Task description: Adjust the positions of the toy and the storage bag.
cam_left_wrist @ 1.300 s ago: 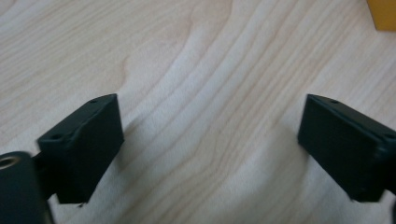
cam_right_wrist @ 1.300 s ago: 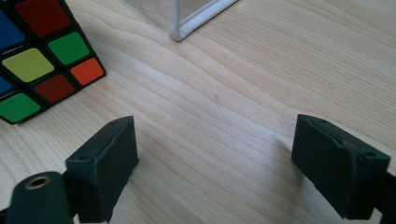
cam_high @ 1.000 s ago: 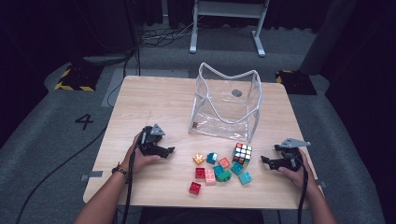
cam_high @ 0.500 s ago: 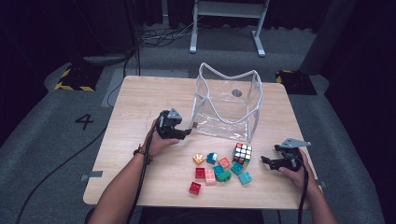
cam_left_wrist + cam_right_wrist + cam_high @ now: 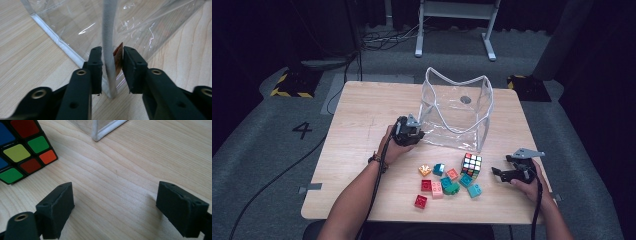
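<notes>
Since a sec ago the left gripper (image 5: 411,132) has gone from the open counter (image 5: 362,120) on the left over to the near-left corner of the clear bag (image 5: 457,112). Its jaws have just been closing, and in the left gripper view the bag's white corner seam (image 5: 109,50) runs up between them, pinched from both sides w/ a bit of orange pad showing. So: jaws clamped on the bag's edge. Bag itself stands open-topped mid-counter, beyond the toys.

Likely meaning: left hand now steadies the bag or holds it open so the toys can go in; none are inside yet, as far as the clear walls show.

Right gripper (image 5: 512,172) hasn't budged, near the right edge, jaws wide apart on nothing, just beside the puzzle cube (image 5: 471,165). Small blocks (image 5: 439,184) lie in a cluster near the front edge.

Writing: a "4" (image 5: 303,130) marked on the floor left of the counter. No brands or labels readable on bag, cube or blocks.
</notes>
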`<state>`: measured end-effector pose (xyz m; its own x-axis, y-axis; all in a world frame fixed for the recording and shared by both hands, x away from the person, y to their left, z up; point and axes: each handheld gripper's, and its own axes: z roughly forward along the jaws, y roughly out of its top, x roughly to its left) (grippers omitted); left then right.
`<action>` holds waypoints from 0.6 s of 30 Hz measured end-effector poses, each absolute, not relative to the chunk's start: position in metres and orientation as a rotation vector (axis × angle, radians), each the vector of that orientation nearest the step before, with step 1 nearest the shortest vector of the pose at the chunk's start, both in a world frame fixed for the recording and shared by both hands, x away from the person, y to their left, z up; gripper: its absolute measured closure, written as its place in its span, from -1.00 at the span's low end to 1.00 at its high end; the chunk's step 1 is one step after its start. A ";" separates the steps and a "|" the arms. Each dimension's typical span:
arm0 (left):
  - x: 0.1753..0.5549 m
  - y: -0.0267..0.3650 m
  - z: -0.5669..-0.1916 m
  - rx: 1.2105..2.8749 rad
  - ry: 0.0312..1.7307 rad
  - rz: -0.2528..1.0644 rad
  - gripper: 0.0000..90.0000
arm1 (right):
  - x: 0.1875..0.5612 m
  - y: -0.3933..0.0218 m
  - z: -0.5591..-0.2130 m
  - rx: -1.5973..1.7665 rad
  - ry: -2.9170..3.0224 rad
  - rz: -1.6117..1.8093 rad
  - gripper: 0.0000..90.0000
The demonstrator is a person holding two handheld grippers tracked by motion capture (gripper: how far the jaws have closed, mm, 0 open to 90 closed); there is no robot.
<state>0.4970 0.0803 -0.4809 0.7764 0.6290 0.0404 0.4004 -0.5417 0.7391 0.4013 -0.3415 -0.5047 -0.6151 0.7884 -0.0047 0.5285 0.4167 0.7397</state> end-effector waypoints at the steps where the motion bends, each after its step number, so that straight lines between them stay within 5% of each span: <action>1: 0.497 0.080 -0.481 2.213 0.762 0.390 0.57 | 0.401 -0.341 -0.505 1.132 2.325 1.025 -0.67; 8: 0.502 0.079 -0.479 2.180 0.761 0.354 0.39 | 0.401 -0.342 -0.505 1.131 2.326 1.025 -0.67; 12: 0.496 0.076 -0.476 2.207 0.738 0.375 0.74 | 0.401 -0.342 -0.505 1.130 2.326 1.025 -0.67; 18: 0.493 0.082 -0.477 2.178 0.725 0.355 0.86 | 0.401 -0.342 -0.505 1.128 2.328 1.026 -0.67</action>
<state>0.4933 0.0822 -0.4774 0.7968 0.6041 0.0131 0.3811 -0.5193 0.7649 0.4013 -0.3419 -0.5046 -0.6182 0.7860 -0.0040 0.5272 0.4185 0.7395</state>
